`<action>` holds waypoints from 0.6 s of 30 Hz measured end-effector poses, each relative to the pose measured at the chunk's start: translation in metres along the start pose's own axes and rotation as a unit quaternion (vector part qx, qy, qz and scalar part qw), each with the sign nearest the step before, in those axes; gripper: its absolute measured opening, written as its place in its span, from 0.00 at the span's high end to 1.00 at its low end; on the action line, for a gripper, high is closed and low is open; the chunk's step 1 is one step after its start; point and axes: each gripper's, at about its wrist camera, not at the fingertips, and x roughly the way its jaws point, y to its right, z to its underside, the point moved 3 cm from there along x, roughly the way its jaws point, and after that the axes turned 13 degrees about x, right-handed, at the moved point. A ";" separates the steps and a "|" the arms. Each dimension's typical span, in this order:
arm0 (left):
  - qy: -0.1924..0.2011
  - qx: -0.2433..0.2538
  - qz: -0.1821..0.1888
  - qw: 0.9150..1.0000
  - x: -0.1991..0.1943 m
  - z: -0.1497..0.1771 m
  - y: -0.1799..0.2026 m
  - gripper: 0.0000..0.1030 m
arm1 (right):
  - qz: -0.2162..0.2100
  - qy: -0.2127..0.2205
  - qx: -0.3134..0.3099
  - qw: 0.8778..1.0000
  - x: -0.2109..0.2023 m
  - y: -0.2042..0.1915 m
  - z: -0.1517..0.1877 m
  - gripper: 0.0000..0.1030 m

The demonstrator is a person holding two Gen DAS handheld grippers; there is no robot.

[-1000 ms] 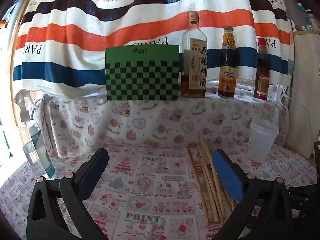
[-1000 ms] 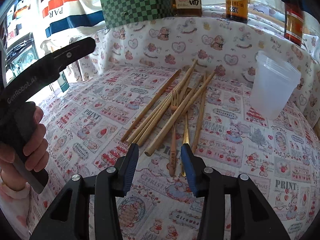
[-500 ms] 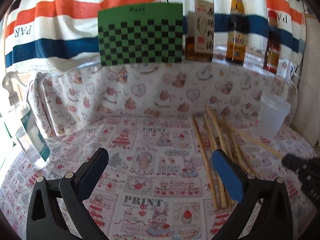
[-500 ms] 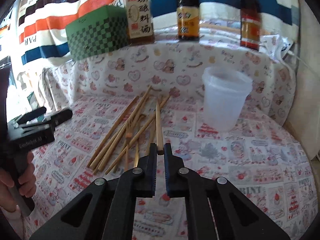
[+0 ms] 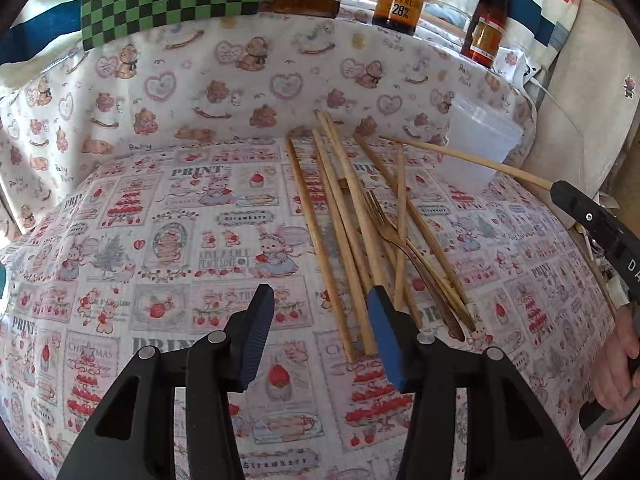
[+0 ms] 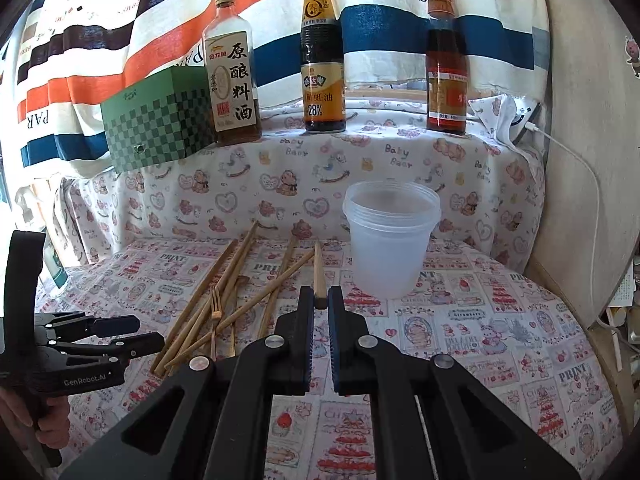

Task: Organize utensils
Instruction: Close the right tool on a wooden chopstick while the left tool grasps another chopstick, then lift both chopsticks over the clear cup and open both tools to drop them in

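Observation:
Several wooden chopsticks (image 5: pixel 340 232) and a gold fork (image 5: pixel 382 216) lie in a loose pile on the printed cloth. My left gripper (image 5: pixel 320 320) points down at the near ends of the pile. Its jaws are closing, with two chopstick ends between them beside the right pad, untouched. My right gripper (image 6: pixel 319 300) is shut on one chopstick (image 6: pixel 319 268), held up off the cloth and pointing toward the clear plastic cup (image 6: pixel 390 240). The left wrist view shows that chopstick (image 5: pixel 460 156) slanting in front of the cup (image 5: pixel 480 152). The pile (image 6: pixel 240 292) lies left of the cup.
Three sauce bottles (image 6: pixel 323 60) and a green checked box (image 6: pixel 156 132) stand on the raised ledge behind the cloth. A white cable (image 6: pixel 592 184) hangs at the right wall. A person's hand (image 5: pixel 616 376) holds the right gripper's handle.
The left gripper tilted down toward the pile and its jaws narrowed. The right gripper shut on one chopstick and raised it toward the cup.

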 end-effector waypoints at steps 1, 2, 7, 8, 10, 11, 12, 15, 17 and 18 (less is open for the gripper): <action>-0.005 0.010 -0.013 1.000 0.003 -0.003 0.003 0.56 | 0.000 0.003 -0.003 1.000 0.000 -0.001 0.000 0.93; -0.015 0.023 -0.033 0.999 0.008 -0.005 0.006 0.57 | 0.002 0.006 -0.006 1.000 -0.001 -0.002 0.001 0.93; -0.045 0.037 -0.059 0.997 0.018 -0.009 0.008 0.70 | 0.005 0.015 -0.016 1.000 -0.004 -0.006 0.002 0.93; -0.045 0.042 -0.062 0.996 0.017 -0.010 0.008 0.68 | 0.005 0.016 -0.015 1.000 -0.005 -0.006 0.001 0.93; -0.045 0.028 -0.054 0.997 0.017 -0.012 0.004 0.67 | 0.005 0.020 -0.009 1.000 -0.006 -0.003 0.000 0.93; -0.045 0.028 -0.053 0.997 0.017 -0.013 0.004 0.67 | 0.005 0.022 -0.005 1.000 -0.007 -0.001 -0.001 0.93; -0.044 0.031 -0.053 0.997 0.016 -0.014 0.004 0.68 | 0.006 0.025 0.001 1.000 -0.009 0.001 -0.002 0.93; -0.036 0.031 -0.044 0.998 0.015 -0.009 0.002 0.96 | -0.004 0.035 0.015 0.999 -0.013 0.009 -0.010 0.93; -0.030 0.011 -0.031 0.999 0.014 -0.007 -0.003 0.96 | -0.017 0.053 0.011 0.998 -0.019 0.010 -0.015 0.93; -0.022 0.002 -0.029 0.999 0.012 -0.006 -0.006 0.96 | -0.021 0.065 0.001 0.998 -0.022 0.009 -0.018 0.93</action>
